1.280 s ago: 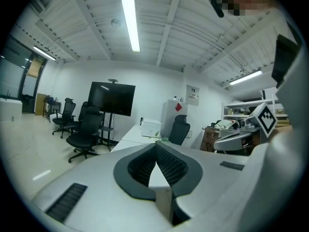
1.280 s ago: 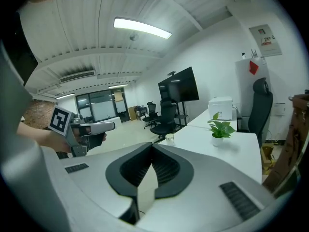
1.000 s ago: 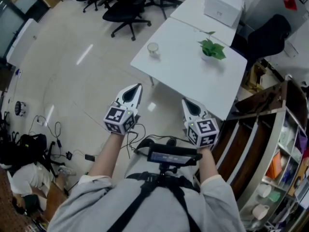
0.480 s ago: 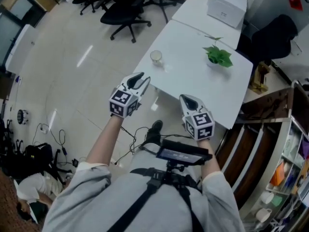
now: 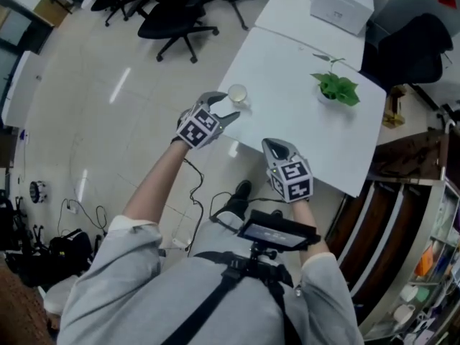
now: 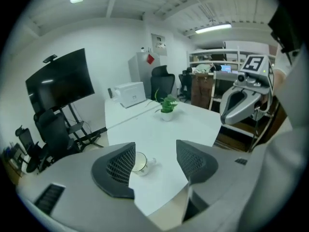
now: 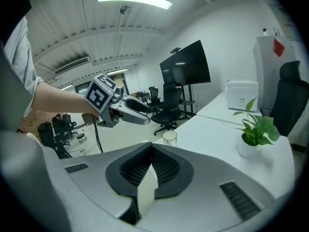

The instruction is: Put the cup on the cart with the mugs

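A small clear cup [image 5: 237,94] with a handle stands near the white table's [image 5: 302,113] near-left corner. My left gripper [image 5: 226,108] hovers at that corner just short of the cup. Its jaws have just been opening, and nothing is between them. In the left gripper view the cup [image 6: 140,163] shows just past the left jaw's tip, partly hidden by it. My right gripper [image 5: 277,148] is shut and empty at the table's near edge. In the right gripper view its jaws [image 7: 150,151] meet, and the cup [image 7: 169,137] stands beyond them.
A potted green plant [image 5: 336,88] and a white box [image 5: 341,6] sit farther back on the tables. A shelved cart with pale mugs [image 5: 408,293] stands at lower right. Black office chairs [image 5: 172,20] stand on the floor at upper left, and cables [image 5: 72,207] lie on it.
Both grippers have moved forward to the table. The left one has rolled, reached the corner by the cup and opened its jaws. The right one stays shut.
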A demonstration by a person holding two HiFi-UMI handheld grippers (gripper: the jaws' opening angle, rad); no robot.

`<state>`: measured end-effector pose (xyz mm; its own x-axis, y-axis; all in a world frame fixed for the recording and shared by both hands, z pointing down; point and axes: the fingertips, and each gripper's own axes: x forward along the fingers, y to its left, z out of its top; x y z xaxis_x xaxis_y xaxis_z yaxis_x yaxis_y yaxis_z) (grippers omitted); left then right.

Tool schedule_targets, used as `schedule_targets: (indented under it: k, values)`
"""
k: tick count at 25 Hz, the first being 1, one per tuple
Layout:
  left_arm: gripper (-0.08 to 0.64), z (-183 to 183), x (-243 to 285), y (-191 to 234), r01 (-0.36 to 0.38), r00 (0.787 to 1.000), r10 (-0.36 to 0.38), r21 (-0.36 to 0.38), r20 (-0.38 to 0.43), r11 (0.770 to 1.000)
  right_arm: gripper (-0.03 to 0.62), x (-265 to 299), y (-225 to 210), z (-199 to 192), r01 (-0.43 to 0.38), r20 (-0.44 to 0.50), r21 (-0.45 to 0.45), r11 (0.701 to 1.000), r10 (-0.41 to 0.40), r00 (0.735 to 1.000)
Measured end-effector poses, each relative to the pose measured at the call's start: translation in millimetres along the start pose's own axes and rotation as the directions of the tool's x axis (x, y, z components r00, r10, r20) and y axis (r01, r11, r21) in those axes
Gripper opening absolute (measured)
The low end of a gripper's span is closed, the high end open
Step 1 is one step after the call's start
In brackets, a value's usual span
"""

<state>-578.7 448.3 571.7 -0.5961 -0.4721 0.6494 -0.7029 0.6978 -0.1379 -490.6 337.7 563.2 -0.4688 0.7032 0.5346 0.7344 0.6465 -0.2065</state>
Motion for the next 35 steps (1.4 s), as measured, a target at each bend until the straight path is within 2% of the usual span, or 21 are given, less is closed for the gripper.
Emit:
schedule_targets:
  k: [4,11,14,17,20,23,27,33,35]
  values:
    - [0.315,-22.5,38.3,9.1,0.103,0.984,-0.08,0.145,-0.156,0.984,0.006,26.4,1.2,-3.8,-0.003,-0.033,0.01,1.0,0.003,0.999]
    - [0.398,-52.7,90.7,26.0,0.241,0.939,-0.153,0.273,-0.308,0.931,0.006,53.7,-10.0,-13.8,0.013,-0.074,0.034,0.999,-0.01,0.997]
    - [0.423,-57.1,104.0,29.6,0.3,0.913,-0.172,0.322,-0.369,0.898,0.006,61.8,-12.8,-20.6,0.017,-0.096,0.041,0.999,-0.013,0.995]
    - [0.423,-67.3,119.4,34.8,0.353,0.883,-0.166,0.387,-0.439,0.852,0.006,70.7,-15.0,-23.5,0.02,-0.107,0.042,0.999,-0.015,0.994]
    - [0.423,-76.7,136.2,34.9,0.4,0.861,-0.19,0.398,-0.472,0.825,0.006,78.8,-20.0,-24.0,0.027,-0.111,0.039,0.999,-0.022,0.994]
    - [0.423,-83.7,146.1,37.8,0.411,0.848,-0.183,0.399,-0.497,0.819,0.006,80.5,-26.8,-26.7,0.046,-0.13,0.049,0.998,-0.039,0.991]
    - [0.423,-100.2,152.4,43.9,0.44,0.817,-0.174,0.398,-0.55,0.805,0.006,79.8,-35.9,-29.7,0.08,-0.152,0.068,0.994,-0.069,0.986]
    - [0.423,-111.8,165.8,40.4,0.474,0.789,-0.174,0.404,-0.589,0.782,0.006,78.5,-39.5,-34.2,0.084,-0.167,0.074,0.994,-0.071,0.983]
    - [0.423,-113.9,170.3,39.3,0.474,0.788,-0.173,0.402,-0.591,0.784,0.006,78.4,-39.5,-35.0,0.083,-0.171,0.075,0.994,-0.069,0.983]
